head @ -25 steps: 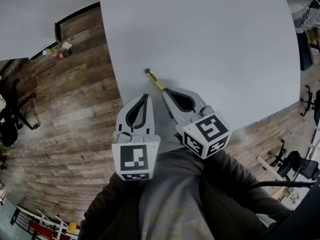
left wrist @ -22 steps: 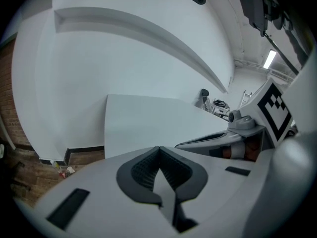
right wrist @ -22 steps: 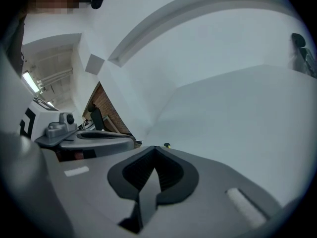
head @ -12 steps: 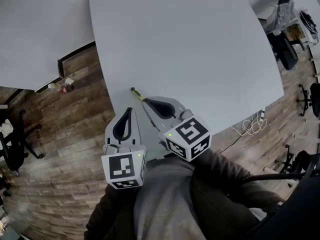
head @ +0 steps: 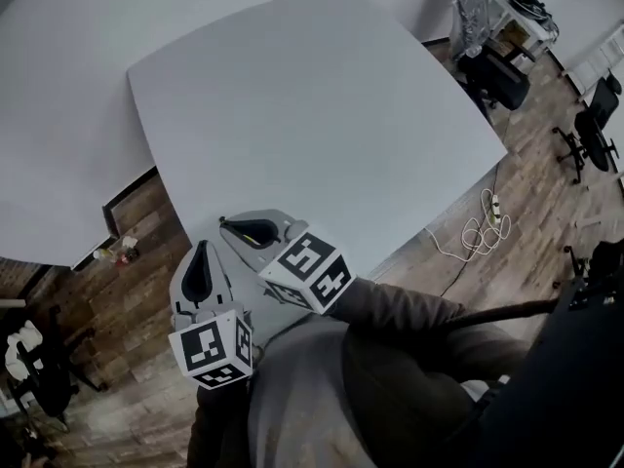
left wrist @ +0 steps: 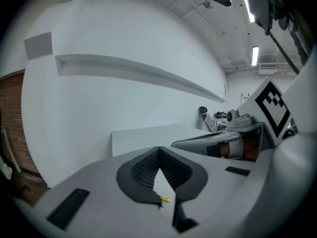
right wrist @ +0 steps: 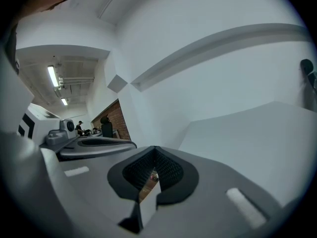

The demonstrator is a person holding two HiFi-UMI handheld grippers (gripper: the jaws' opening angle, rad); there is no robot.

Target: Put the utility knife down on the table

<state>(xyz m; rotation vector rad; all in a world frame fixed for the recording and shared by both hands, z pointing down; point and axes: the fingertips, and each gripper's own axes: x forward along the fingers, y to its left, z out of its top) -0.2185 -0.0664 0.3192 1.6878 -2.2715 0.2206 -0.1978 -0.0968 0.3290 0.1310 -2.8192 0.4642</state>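
Only a small yellow sliver of the utility knife (left wrist: 164,199) shows, low in the slit beneath my left gripper's jaws, against the pale table top. I cannot make the knife out in the head view. My left gripper (head: 202,246) (left wrist: 159,153) is shut with nothing between its pads and hangs at the near left edge of the grey table (head: 322,115). My right gripper (head: 224,224) (right wrist: 154,153) is shut too, empty, just right of the left one over the table's corner.
Wooden floor (head: 136,222) lies left of the table, with small red litter (head: 117,253) on it. A second grey table (head: 49,135) stands at the far left. Office chairs (head: 492,71) and a white cable (head: 478,232) are to the right.
The knife lay in plain sight ahead of the right gripper's tip; now it is lost from the head view. Both grippers sit lower left in frame, nearer the table's corner, as the head turned.
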